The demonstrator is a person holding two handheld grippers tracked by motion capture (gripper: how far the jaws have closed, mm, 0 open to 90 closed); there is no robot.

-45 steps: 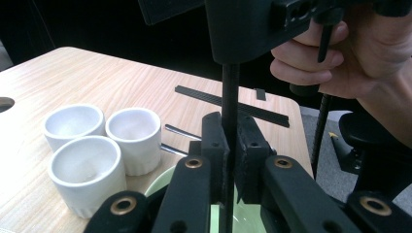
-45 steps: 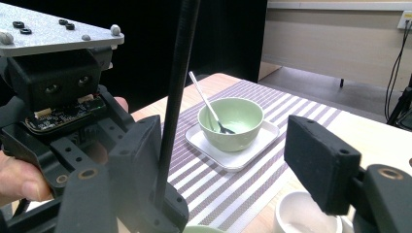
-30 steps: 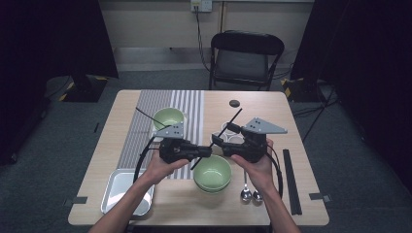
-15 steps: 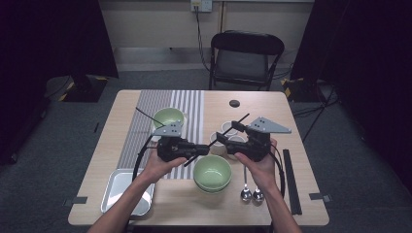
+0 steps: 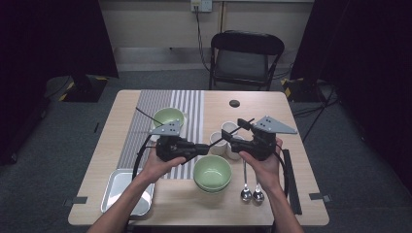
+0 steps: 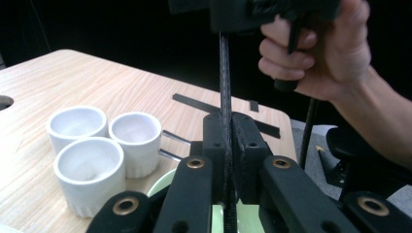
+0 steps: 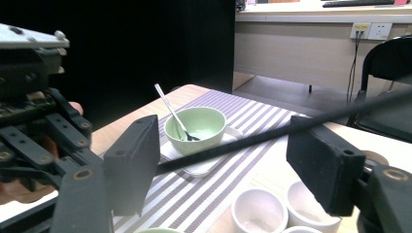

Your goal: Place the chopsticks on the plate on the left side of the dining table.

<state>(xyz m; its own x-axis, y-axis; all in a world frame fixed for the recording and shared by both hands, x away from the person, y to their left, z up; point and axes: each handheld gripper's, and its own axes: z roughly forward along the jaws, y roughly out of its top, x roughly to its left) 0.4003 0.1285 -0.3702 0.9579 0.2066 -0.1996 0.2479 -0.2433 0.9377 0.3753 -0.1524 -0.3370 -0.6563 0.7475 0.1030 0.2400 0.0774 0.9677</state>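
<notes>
Clamping a thin black rod (image 6: 225, 73) tight in my left gripper (image 5: 197, 148) above the green bowl (image 5: 212, 173) and the three white cups (image 6: 92, 145), I hold my right gripper (image 7: 223, 165) with jaws spread wide around it, not pressing.

Bright overhead light on table (image 5: 145, 104), dark bkgd, near tongs blurred.

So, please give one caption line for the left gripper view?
Left gripper clamps a black chopstick beside three white cups.
</notes>
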